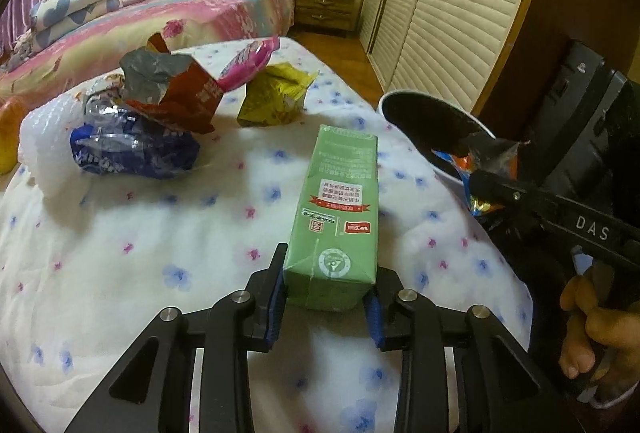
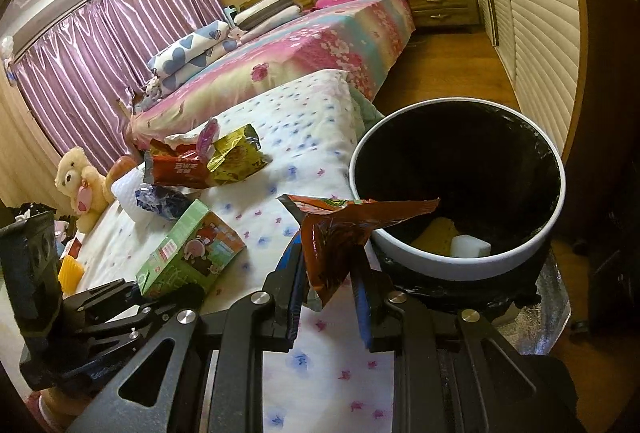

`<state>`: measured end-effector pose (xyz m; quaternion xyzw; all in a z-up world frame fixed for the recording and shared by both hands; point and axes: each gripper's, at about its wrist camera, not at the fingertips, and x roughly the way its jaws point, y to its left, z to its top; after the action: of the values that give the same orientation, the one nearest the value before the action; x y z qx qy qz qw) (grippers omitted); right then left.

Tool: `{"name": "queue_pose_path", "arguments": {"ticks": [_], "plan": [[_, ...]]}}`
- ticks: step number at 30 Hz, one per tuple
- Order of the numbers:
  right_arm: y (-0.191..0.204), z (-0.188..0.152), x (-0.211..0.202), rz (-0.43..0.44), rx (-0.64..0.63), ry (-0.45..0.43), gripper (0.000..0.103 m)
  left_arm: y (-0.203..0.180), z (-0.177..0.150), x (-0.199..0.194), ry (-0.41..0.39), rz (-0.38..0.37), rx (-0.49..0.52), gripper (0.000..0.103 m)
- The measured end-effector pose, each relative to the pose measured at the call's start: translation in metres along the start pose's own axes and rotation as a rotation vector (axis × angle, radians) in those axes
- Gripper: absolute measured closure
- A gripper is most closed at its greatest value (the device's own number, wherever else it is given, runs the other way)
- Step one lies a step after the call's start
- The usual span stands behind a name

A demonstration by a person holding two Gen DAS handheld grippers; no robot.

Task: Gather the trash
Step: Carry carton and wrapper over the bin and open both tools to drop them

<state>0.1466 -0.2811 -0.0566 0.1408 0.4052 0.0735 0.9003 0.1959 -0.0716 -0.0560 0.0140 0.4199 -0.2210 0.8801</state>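
Note:
My left gripper [image 1: 326, 299] is shut on the near end of a green carton [image 1: 340, 217], which lies on the flowered white mattress [image 1: 160, 253]; the carton also shows in the right wrist view [image 2: 192, 253]. My right gripper [image 2: 330, 297] is shut on an orange-red snack wrapper [image 2: 340, 233] and holds it at the rim of the white bin [image 2: 460, 257] with a black liner. The bin [image 1: 424, 113] and the wrapper [image 1: 488, 169] also show in the left wrist view. More trash lies further back: a red wrapper [image 1: 184, 97], a blue wrapper [image 1: 132, 149], a yellow-green wrapper [image 1: 276, 97].
A pink packet [image 1: 248, 61] and white bubble wrap [image 1: 44, 137] lie among the trash. A teddy bear [image 2: 80, 185] sits at the mattress's far side. A bed with pink covers [image 2: 300, 45], a nightstand [image 2: 440, 9] and a slatted wardrobe [image 2: 536, 13] stand behind.

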Motion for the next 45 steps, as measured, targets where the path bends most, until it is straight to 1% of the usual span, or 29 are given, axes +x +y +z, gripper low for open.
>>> {"name": "queue_pose_path", "arguments": {"ticks": [6,18,32,42,45], "plan": [[-0.006,0.002,-0.005,-0.008,0.006,-0.006,0.081,-0.006,0.001,0.003,-0.015,-0.013,0.004,0.072],[-0.031,0.011,-0.012,-0.037,0.048,-0.026,0.081,-0.027,0.02,0.013,-0.03,-0.041,0.041,0.072],[-0.066,0.028,-0.011,-0.068,0.096,-0.035,0.081,-0.05,0.046,0.044,-0.026,-0.058,0.071,0.072],[-0.091,0.039,0.002,-0.072,0.127,-0.006,0.08,-0.068,0.068,0.067,-0.02,-0.059,0.108,0.072],[-0.097,0.042,0.005,-0.073,0.137,0.001,0.08,-0.071,0.074,0.077,-0.004,-0.061,0.115,0.072]]}}
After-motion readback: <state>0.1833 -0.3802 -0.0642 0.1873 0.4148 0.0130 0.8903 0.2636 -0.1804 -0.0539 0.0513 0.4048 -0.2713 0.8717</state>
